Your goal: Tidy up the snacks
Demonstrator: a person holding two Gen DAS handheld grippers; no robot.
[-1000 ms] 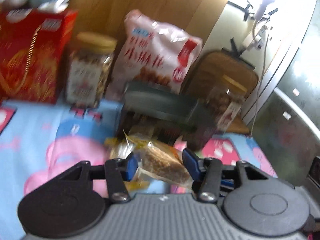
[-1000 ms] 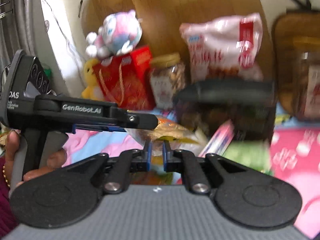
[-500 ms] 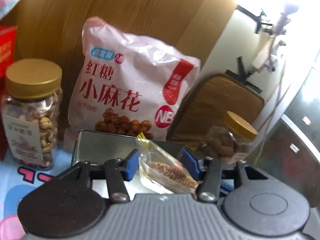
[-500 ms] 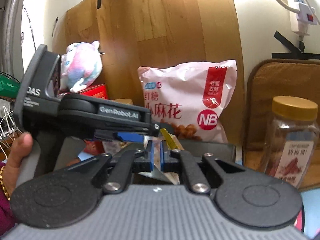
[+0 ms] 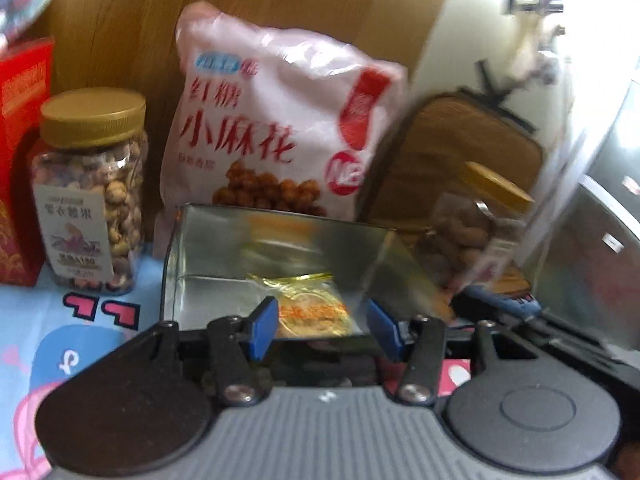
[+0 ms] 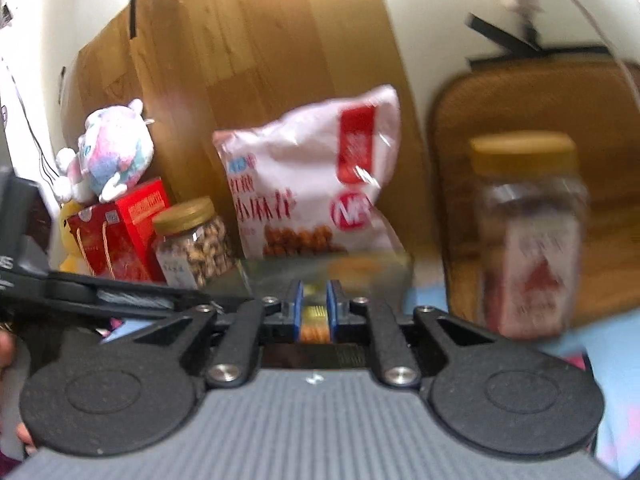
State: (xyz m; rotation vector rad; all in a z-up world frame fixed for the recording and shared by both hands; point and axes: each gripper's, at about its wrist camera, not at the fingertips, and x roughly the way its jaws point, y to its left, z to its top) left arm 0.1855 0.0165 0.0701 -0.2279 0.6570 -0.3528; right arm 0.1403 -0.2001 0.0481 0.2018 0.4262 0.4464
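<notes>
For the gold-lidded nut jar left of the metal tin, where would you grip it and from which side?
Grip the nut jar around its clear body just under the gold lid, coming in level from the front. It stands upright, the red box crowds its left, and the metal tin sits close on its right.

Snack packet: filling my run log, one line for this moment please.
left gripper: open | right gripper: shut on snack packet | second packet: inside tin

Snack packet [image 5: 308,306] in tin [image 5: 200,264]; bag [image 5: 276,128] behind; jar [image 5: 90,192] left.
</notes>
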